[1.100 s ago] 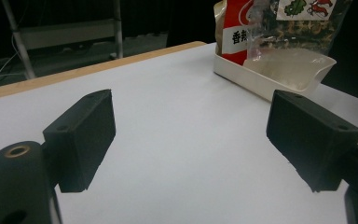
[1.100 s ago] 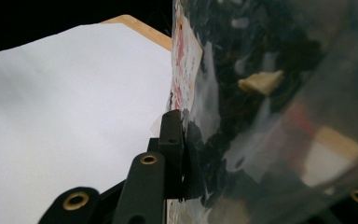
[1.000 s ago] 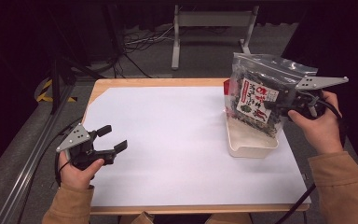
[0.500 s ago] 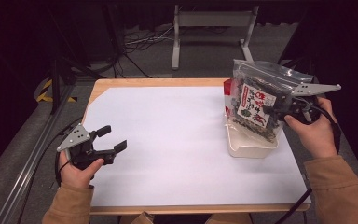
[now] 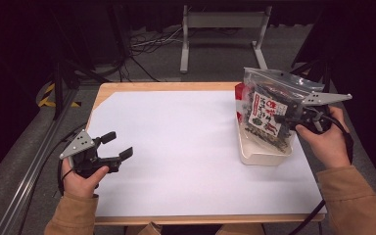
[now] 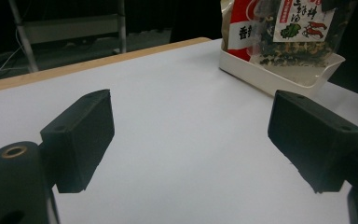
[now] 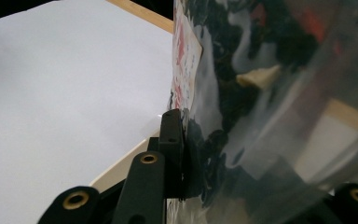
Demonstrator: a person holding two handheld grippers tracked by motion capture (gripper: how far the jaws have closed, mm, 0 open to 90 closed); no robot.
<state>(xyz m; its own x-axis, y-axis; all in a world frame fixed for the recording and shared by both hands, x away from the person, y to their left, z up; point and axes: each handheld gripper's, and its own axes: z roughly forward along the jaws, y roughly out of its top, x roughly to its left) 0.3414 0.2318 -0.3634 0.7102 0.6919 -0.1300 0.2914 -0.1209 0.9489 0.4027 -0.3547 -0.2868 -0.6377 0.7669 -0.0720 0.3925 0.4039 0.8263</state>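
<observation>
Lowered since the earlier frame: right gripper (image 5: pixel 290 123) with clear snack bag (image 5: pixel 269 115), bag bottom now down in white tray (image 5: pixel 254 155), right of centre in high view. Jaws clamped on the bag, label side against one pad (image 7: pixel 171 140). Left gripper (image 5: pixel 111 148) parked lower left over white sheet (image 5: pixel 181 147), jaws apart, nothing between.

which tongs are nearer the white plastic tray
Right. The right tongs grip the clear snack bag directly over the white plastic tray; the left tongs rest open far across the white table sheet.
</observation>
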